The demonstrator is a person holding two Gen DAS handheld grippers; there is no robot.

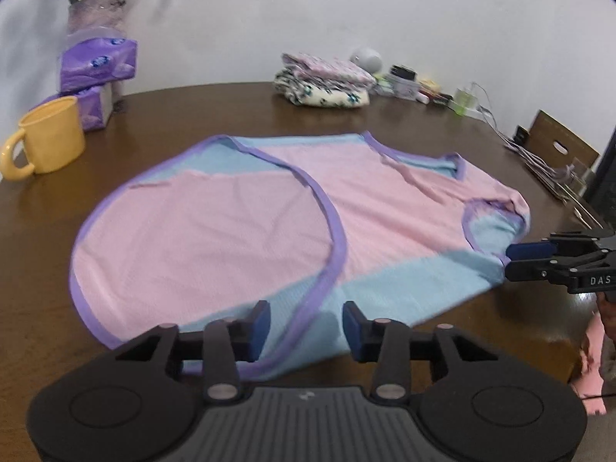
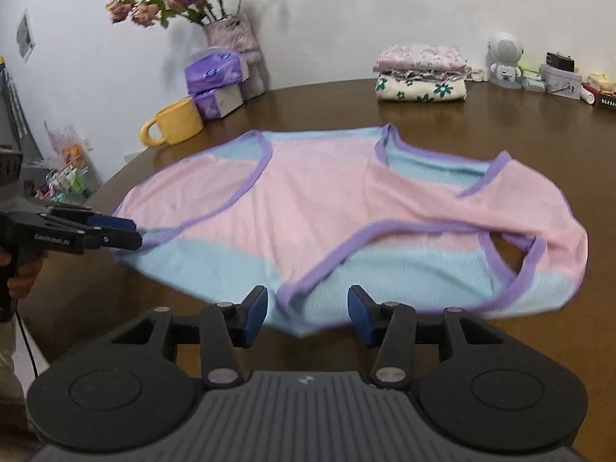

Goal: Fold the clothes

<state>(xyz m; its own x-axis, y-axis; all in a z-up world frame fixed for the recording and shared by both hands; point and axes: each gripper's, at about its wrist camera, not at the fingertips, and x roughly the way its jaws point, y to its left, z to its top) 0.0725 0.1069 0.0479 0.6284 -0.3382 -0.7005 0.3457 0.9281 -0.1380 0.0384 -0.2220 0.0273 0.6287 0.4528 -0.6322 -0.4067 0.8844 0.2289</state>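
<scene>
A pink and light-blue top (image 1: 246,223) with purple trim lies spread flat on the brown table (image 1: 215,111); the same top (image 2: 315,192) fills the middle of the right wrist view. My left gripper (image 1: 306,319) stands open at the top's near blue hem, with the purple trim lying loose between its fingers. My right gripper (image 2: 308,304) is open too, over the near hem further right, its pads clear of the cloth. Each gripper also shows from the side in the other's view: the right gripper (image 1: 508,261) at the cloth's right edge, the left gripper (image 2: 136,234) at its left edge.
A yellow mug (image 2: 177,121), purple tissue packs (image 2: 213,77) and a vase of flowers (image 2: 235,38) stand at the back left. A stack of folded clothes (image 2: 421,75) sits at the back, with a white figure (image 2: 504,57) and small items to its right. The table's near edge is just below the grippers.
</scene>
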